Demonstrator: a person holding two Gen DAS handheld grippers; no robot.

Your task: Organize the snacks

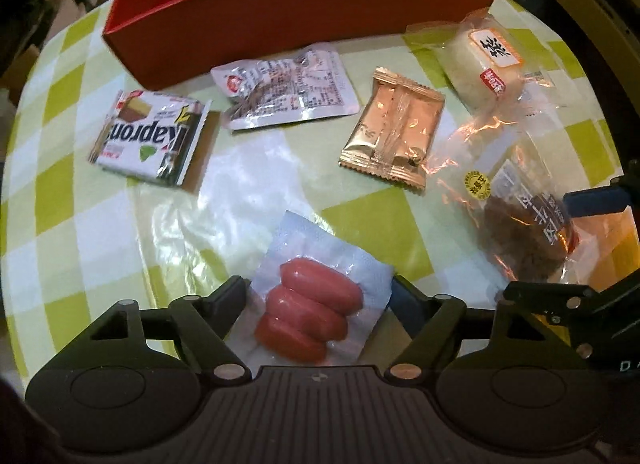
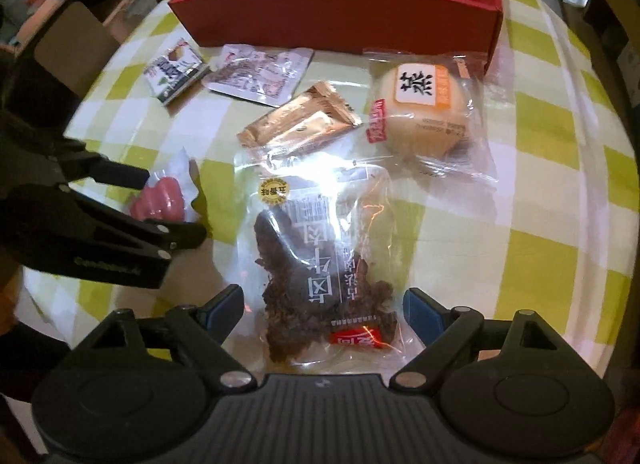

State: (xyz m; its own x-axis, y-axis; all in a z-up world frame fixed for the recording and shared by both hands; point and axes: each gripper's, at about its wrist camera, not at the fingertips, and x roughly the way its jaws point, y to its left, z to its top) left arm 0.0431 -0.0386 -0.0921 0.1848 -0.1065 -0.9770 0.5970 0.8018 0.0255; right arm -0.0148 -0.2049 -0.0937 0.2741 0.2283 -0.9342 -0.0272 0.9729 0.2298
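Sausage pack (image 1: 316,304), clear vacuum wrap, lies flat on the checked desk (image 1: 72,191) between the spread jaws of the left gripper (image 1: 318,296), pads at its edges but no clamp visible; dark dried-meat bag (image 2: 320,264) lies between the right gripper (image 2: 323,304) jaws, likewise apart and not pressing. Beyond them: gold sachet (image 1: 394,129), steamed-cake pack (image 1: 486,63), printed clear pouch (image 1: 286,87), white wafer pack (image 1: 150,137). Red box (image 1: 304,19) at the far edge, already holding several snacks.
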